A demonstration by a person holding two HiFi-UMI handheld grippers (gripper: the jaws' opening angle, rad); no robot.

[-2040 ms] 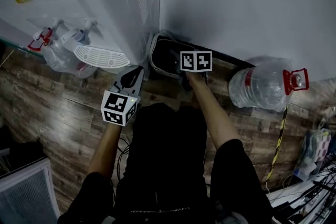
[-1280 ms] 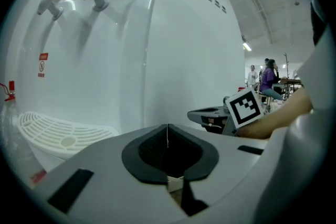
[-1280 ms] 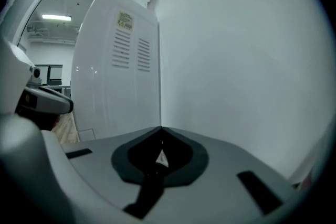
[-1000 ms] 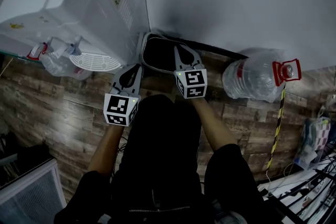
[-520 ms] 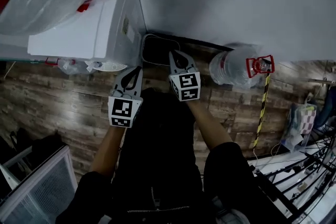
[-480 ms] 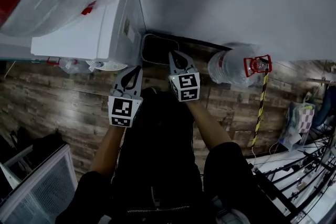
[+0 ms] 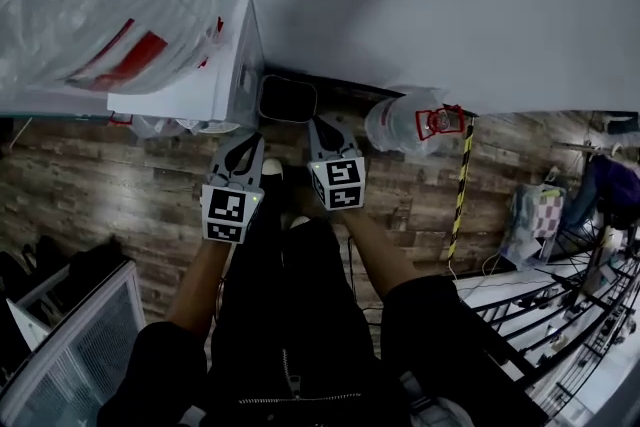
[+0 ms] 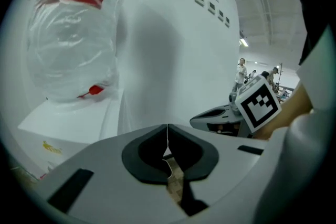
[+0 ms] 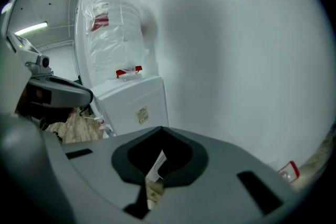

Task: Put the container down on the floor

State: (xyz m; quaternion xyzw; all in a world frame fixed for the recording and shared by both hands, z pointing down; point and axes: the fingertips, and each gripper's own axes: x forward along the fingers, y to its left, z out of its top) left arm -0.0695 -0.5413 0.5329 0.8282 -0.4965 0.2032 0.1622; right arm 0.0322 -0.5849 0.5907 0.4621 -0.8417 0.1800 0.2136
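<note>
Now the right gripper [image 7: 318, 125] has lifted away from the dark container [image 7: 288, 99], fingers clenched on nothing like the left gripper [image 7: 250, 140], leaving it standing on the floor [image 7: 120, 175] against the far wall, so the placing looks done.

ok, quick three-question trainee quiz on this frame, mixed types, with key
1. True or false: the right gripper is holding the dark container.
2. The container sits: A) on top of the water dispenser; B) on the floor beside the dispenser, by the wall; C) on a chair.
3. Fill in: the left gripper has its jaws ____.
Key: 1 false; 2 B; 3 together.
</note>
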